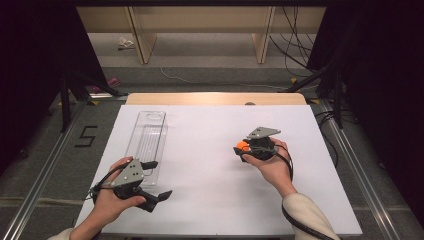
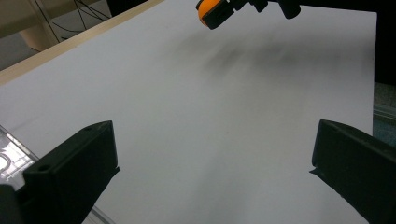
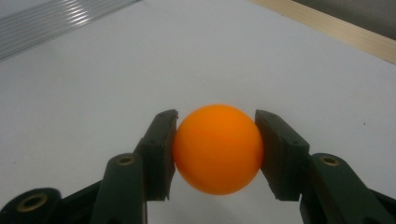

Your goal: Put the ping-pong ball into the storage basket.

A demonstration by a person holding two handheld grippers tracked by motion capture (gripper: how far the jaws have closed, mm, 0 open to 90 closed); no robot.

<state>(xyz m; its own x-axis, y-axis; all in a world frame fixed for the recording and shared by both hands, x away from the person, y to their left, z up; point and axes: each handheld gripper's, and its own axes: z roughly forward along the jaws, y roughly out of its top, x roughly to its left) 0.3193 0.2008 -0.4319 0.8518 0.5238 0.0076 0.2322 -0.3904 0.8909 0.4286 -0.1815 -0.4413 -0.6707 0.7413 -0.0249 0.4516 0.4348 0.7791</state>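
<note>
I am looking down on a white sheet (image 1: 215, 170) covering a wooden table (image 1: 215, 98), with dark floor to either side, a taped figure five (image 1: 86, 136) on the floor off the sheet's left edge, and pale wooden shelving (image 1: 200, 30) and loose cables beyond the far edge. My right gripper (image 1: 242, 148) sits over the right half of the sheet, the hand (image 1: 272, 167) wrapped round its body, and it is clamped on an orange ball (image 1: 243, 145). In the right gripper view the orange ball (image 3: 218, 148) sits squarely between the two black jaws, each pad pressed flat against its side, with bare white sheet (image 3: 93, 93) beneath and ahead of it. I cannot tell from these frames whether the ball touches the sheet or is held just off it. My left gripper (image 1: 157, 180) is near the front left of the sheet, held in the left hand (image 1: 107, 202), with its jaws spread wide and nothing between them; in the left gripper view the two jaws stand far apart over plain sheet. Just beyond and to the outer side of the left gripper lies a long clear plastic tray (image 1: 146, 142), running away from me along the sheet; a corner of the tray (image 2: 9, 156) shows beside the left jaw. From the left gripper's camera, the right gripper (image 2: 219, 11) with its ball appears well ahead, at the top of the view.
</note>
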